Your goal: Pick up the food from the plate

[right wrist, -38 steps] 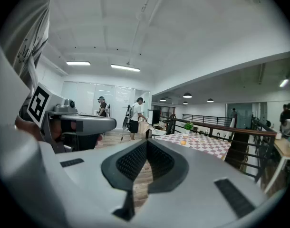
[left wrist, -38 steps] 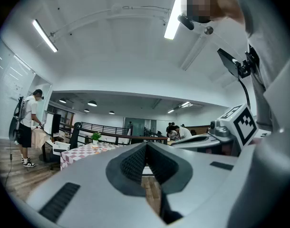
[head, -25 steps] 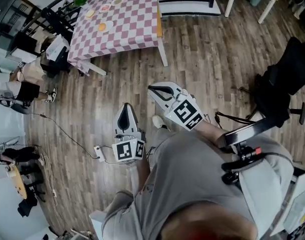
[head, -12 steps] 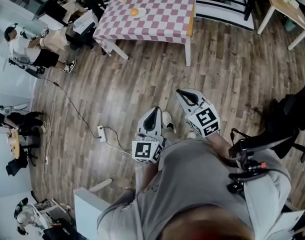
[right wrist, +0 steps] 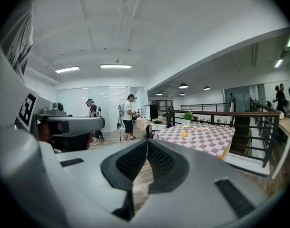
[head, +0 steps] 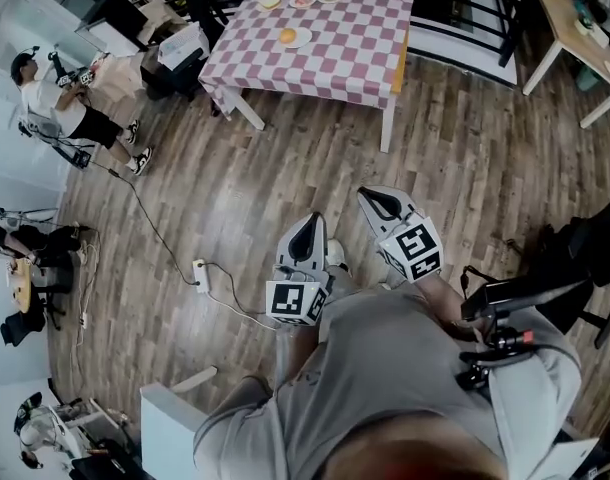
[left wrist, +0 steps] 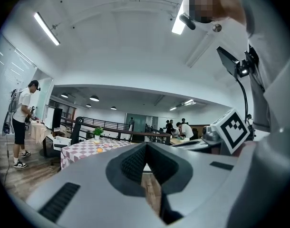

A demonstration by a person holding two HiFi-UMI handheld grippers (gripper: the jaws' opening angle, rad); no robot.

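Since both grippers sit over bare wood floor (head: pixel 185 188), well apart from the table, nothing is in hand.

Head view, left to right:
- The person in a white top (head: pixel 55 93) stands at far left.
- A cable (head: pixel 155 233) runs across the floor to a white power strip (head: pixel 198 268).
- The checkered table (head: pixel 345 53) is at top centre.
- The food (head: pixel 288 35) is one round orange item on a white plate (head: pixel 301 40), near the table's left side. A row of small dishes (head: pixel 303 0) sits behind it at the far edge.
- Below the table comes the left gripper (head: pixel 311 220), pointing roughly toward it, jaws clenched with nothing between them. Its own view agrees: the pads (left wrist: pixel 132 163) meet in a closed seam, and the food is a small orange dot far off, left of the jaws.
- Just beside it, the right gripper (head: pixel 368 196) is slightly further forward, also pressed together and empty. In the right gripper view the seam is closed. Plate and food lie on the cloth to the right of the jaws, with a potted plant (right wrist: pixel 187 115) behind them.
- A black office chair (head: pixel 575 258) is at far right, and a light wooden table (head: pixel 570 23) at top right.
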